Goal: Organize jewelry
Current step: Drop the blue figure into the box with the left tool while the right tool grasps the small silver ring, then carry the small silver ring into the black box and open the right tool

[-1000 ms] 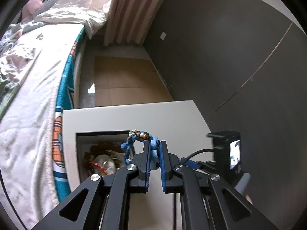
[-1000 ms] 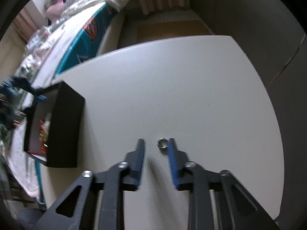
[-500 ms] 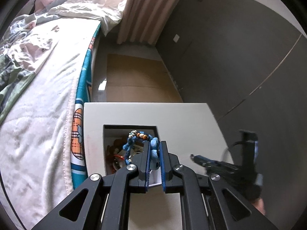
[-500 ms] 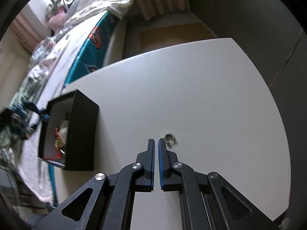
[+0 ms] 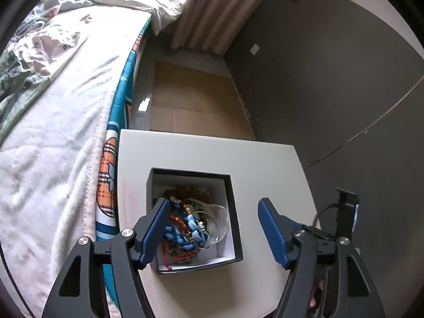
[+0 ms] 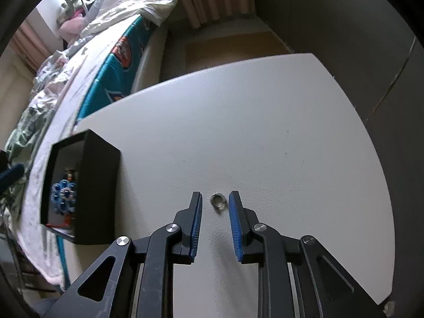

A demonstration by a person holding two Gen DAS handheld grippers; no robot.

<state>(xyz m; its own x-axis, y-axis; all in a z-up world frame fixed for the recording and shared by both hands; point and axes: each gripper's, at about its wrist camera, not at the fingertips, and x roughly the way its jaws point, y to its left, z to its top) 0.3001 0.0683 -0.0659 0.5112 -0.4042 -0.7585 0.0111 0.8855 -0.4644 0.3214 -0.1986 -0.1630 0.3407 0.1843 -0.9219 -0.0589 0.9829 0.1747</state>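
Note:
A black jewelry box [image 5: 237,212] with a white inside sits on the white table [image 5: 201,156]. It holds several bracelets, and a blue braided bracelet [image 5: 190,228] lies on top of them. My left gripper [image 5: 212,204] is open above the box and empty. In the right wrist view the box [image 6: 98,185] stands at the left with the blue bracelet [image 6: 63,193] inside. A small silver ring [image 6: 217,201] lies on the table between the open fingers of my right gripper [image 6: 215,197], untouched.
A bed [image 5: 53,106] with a white quilt and teal sheet runs along the table's left side. A dark wall [image 5: 331,79] stands at the right. The table's far edge [image 6: 238,63] drops to a wooden floor.
My left gripper opened and the blue bracelet dropped into the box. My right gripper, shut half a second ago beside the ring, opened and now straddles it.

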